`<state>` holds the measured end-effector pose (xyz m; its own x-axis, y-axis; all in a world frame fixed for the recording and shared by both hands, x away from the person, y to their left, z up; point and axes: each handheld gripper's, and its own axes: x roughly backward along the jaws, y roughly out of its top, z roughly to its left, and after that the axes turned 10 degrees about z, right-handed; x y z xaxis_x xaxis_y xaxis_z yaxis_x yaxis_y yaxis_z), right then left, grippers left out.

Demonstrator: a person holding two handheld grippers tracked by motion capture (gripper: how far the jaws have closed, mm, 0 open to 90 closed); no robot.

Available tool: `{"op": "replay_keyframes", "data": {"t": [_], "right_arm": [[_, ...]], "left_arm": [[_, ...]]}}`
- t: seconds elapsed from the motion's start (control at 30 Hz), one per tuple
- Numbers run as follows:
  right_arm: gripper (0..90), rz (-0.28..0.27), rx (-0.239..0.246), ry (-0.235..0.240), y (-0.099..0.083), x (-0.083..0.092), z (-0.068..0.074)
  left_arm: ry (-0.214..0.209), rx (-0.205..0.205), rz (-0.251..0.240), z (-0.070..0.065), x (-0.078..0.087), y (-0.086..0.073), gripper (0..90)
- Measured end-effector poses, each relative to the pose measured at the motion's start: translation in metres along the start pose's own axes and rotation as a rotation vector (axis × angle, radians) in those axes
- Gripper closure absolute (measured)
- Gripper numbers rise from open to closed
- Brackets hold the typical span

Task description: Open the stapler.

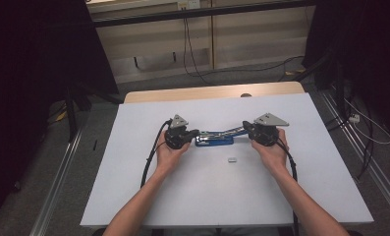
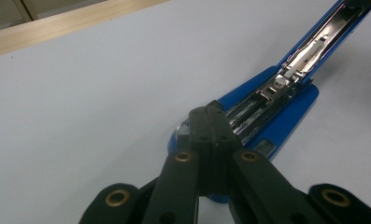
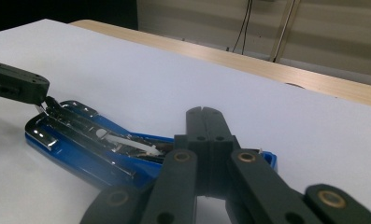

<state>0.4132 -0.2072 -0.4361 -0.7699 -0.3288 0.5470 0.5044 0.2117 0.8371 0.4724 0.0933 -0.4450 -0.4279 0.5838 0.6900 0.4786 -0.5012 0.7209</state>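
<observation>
A blue stapler (image 1: 214, 141) lies swung wide apart in the middle of the white table (image 1: 133, 162). Its base sits flat and its top arm (image 1: 233, 131) rises toward the right. My left gripper (image 1: 196, 133) is shut, its tips (image 2: 210, 112) resting on the stapler's (image 2: 286, 112) left end, over the bare metal rail. The right gripper view shows that left gripper (image 3: 15, 84) touching the rail's tip. My right gripper (image 1: 245, 126) is shut too, its jaws (image 3: 204, 112) lying over the raised end of the stapler (image 3: 80, 144). Whether anything is pinched there is hidden.
A small grey strip of staples (image 1: 232, 159) lies on the table just in front of the stapler. A wooden table edge (image 1: 212, 92) runs along the far side. Cables trail from both grippers toward the near edge; dark stands flank the table.
</observation>
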Motion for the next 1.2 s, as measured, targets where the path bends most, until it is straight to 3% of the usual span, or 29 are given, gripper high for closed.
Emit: {"op": "replay_keyframes", "data": {"t": [0.47, 0.83, 1.2], "right_arm": [[90.0, 0.004, -0.013, 0.003, -0.012, 0.004, -0.010], [90.0, 0.030, -0.004, 0.001, -0.018, 0.000, -0.009], [90.0, 0.037, -0.003, 0.018, -0.019, -0.005, -0.006]], "left_arm": [[-0.010, 0.013, -0.002, 0.001, 0.000, 0.000, 90.0], [-0.020, 0.031, -0.002, 0.002, 0.000, 0.000, 90.0], [-0.034, 0.035, -0.034, 0.002, 0.004, 0.002, 90.0]]}}
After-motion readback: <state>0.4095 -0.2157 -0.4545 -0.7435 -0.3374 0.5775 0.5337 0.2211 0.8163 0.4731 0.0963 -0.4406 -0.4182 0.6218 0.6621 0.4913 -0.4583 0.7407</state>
